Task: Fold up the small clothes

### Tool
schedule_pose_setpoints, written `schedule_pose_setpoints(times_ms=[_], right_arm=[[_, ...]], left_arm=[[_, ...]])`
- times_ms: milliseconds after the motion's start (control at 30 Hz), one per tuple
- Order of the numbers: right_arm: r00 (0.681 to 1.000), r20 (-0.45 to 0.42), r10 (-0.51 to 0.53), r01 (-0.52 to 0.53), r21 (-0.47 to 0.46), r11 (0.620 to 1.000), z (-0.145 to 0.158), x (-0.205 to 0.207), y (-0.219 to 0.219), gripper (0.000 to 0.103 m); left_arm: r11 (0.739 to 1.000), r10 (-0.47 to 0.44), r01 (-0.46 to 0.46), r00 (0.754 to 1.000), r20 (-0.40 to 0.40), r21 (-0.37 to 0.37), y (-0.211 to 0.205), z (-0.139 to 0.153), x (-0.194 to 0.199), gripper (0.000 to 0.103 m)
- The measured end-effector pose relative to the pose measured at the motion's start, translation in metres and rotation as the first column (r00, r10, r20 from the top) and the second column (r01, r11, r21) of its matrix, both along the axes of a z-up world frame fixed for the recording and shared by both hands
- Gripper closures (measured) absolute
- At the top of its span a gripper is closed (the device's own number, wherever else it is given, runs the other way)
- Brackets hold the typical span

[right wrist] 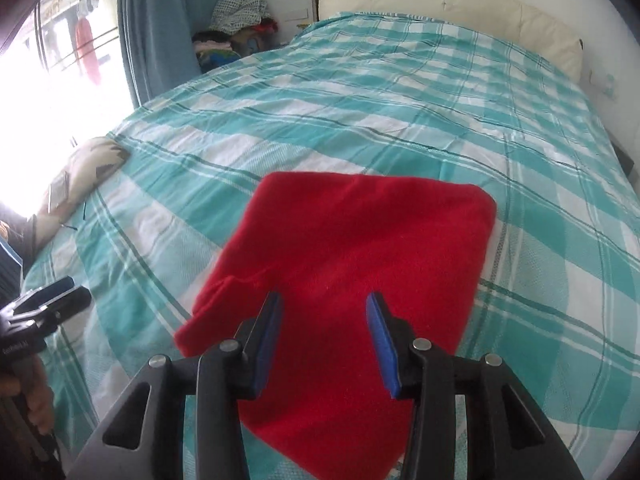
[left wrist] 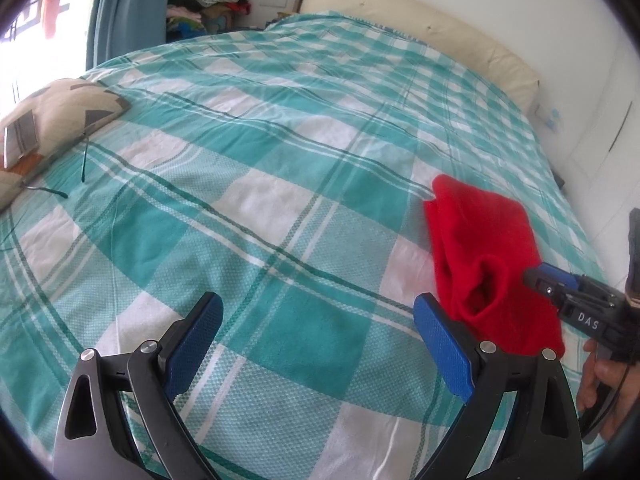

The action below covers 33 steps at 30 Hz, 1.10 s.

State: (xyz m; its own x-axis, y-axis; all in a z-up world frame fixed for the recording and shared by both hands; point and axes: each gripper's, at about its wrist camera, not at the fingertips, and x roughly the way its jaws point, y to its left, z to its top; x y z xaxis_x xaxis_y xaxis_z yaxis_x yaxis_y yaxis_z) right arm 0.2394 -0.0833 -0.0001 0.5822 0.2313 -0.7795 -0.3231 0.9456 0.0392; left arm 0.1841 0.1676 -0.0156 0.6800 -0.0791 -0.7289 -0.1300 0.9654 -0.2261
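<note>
Both black two-finger grippers with blue textured pads hang over the bed, and neither has hold of anything. On the person's left, the left gripper [left wrist: 318, 340] stands with its jaws spread wide, with only the teal-and-white checked bedspread [left wrist: 248, 184] showing between the pads; its right-hand pad sits just in front of the near edge of the folded red fleece garment [left wrist: 488, 256], though whether it touches the fabric cannot be told. Over that same garment, the right gripper [right wrist: 324, 336] has its jaws parted about halfway, and the pads hover above the red cloth [right wrist: 352, 248] with a clear gap between them, not pinching it. From the left wrist view the right gripper [left wrist: 532, 276] comes in from the right edge with its tip at the cloth, held by a hand [left wrist: 600, 388] low at the side, and white letters reading "DAS" can be made out on its black body. From the right wrist view the left gripper [right wrist: 60, 292] shows at the left edge, with small white print on its body that is too blurred to read. Lying flat on the bedspread, the garment sits toward the near right part of the bed, a rough rectangle with one fold open at its near end. A beige patterned cushion [left wrist: 60, 116] rests at the bed's left edge, well apart from the cloth.
</note>
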Motion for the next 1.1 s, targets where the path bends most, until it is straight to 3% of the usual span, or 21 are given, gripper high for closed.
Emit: schedule_pose_setpoints(times_ms=[300, 567, 667, 833, 1000, 1100], right_arm=[[0.995, 0.096, 0.029, -0.025, -0.043, 0.999, -0.009, -0.011, 0.034, 0.060], [0.983, 0.038, 0.181, -0.176, -0.111, 0.978, -0.038, -0.035, 0.067, 0.060], [0.982, 0.062, 0.177, -0.175, -0.038, 0.984, -0.019, -0.051, 0.048, 0.060], [0.991, 0.127, 0.030, -0.035, 0.033, 0.999, 0.007, -0.068, -0.012, 0.060], [0.999, -0.042, 0.015, -0.012, 0.057, 0.998, -0.035, -0.064, -0.039, 0.060], [0.998, -0.066, 0.015, -0.007, 0.108, 0.994, -0.038, -0.080, -0.053, 0.059]], left_arm=[[1.000, 0.009, -0.009, 1.000, -0.008, 0.018, -0.001, -0.002, 0.002, 0.006], [0.999, -0.008, 0.008, 1.000, -0.012, 0.036, -0.007, -0.002, 0.002, 0.006], [1.000, -0.008, 0.009, 1.000, -0.015, 0.020, -0.005, -0.002, 0.003, 0.006], [0.999, -0.032, 0.031, 0.999, -0.021, -0.031, -0.009, -0.004, 0.004, 0.006], [0.991, -0.107, 0.104, 0.994, -0.038, -0.086, -0.028, -0.010, 0.005, 0.006], [0.958, -0.197, 0.185, 0.980, -0.037, -0.220, -0.038, -0.012, 0.013, 0.006]])
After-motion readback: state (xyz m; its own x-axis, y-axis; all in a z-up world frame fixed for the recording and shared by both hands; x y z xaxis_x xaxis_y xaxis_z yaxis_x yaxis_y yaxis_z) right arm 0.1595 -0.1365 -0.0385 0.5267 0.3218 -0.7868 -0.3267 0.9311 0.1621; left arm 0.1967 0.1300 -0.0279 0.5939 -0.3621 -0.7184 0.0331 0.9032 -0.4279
